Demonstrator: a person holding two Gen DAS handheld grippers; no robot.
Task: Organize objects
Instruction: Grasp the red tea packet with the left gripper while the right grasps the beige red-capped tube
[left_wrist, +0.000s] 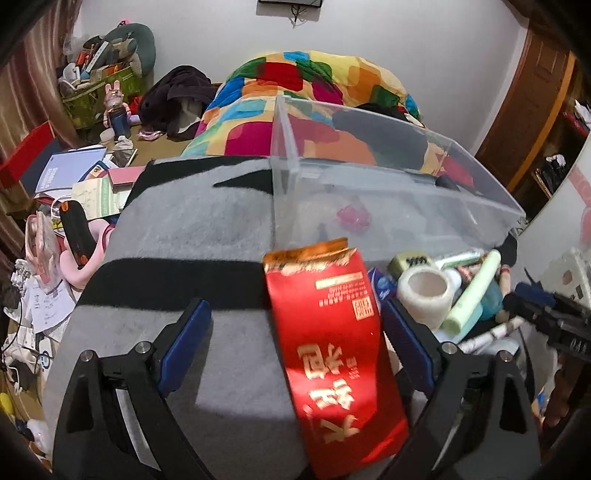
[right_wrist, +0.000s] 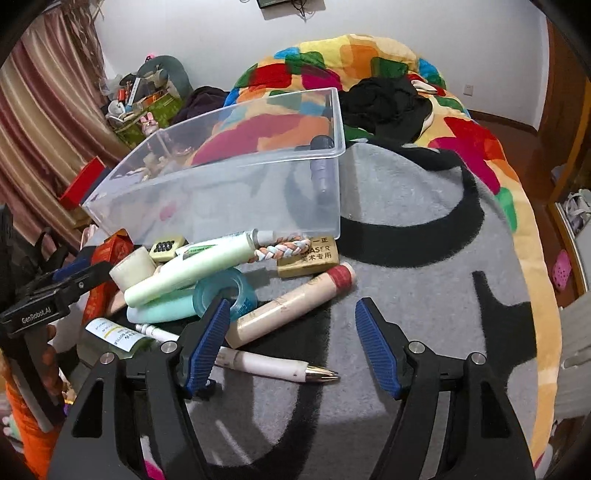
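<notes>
Nearest the left claw (left_wrist: 295, 343), fingers apart, red packet (left_wrist: 332, 343) loose between them. Right claw (right_wrist: 291, 332) open, empty. Beyond, clutter pile (right_wrist: 207, 273) unsorted on the blanket (right_wrist: 424, 295); clear bin (right_wrist: 221, 170) nearly empty. Judged early.

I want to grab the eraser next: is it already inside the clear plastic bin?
No, the eraser lies on the grey blanket just outside the front wall of the clear plastic bin, under the braided band.
</notes>
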